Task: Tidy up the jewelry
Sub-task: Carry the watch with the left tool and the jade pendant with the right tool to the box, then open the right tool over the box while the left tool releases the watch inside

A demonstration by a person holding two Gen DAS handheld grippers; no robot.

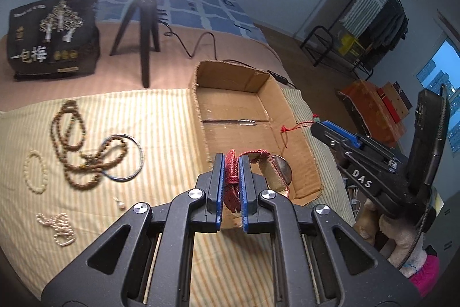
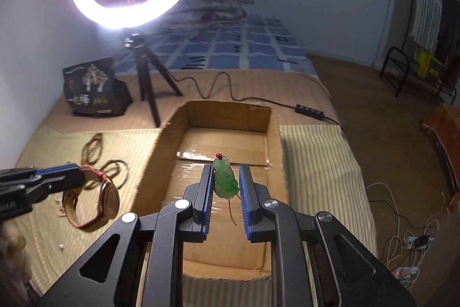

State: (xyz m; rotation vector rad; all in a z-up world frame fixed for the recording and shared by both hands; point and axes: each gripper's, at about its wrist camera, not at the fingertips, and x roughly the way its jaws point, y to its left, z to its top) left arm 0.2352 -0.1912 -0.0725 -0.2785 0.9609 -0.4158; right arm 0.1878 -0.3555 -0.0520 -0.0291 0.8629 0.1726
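My left gripper is shut on the red braided strap of a wristwatch, which hangs over the near left corner of the open cardboard box. The right wrist view shows the same gripper at the left with the gold-faced watch dangling from it. My right gripper is shut on a green jade pendant above the box floor, its red cord trailing down. From the left wrist view, the right gripper reaches in over the box's right wall with the red cord hanging.
On the striped cloth left of the box lie a brown bead necklace, a blue bangle, a pearl bracelet, a pearl strand and a small pearl drop. Behind stand a ring-light tripod, a black bag and a cable.
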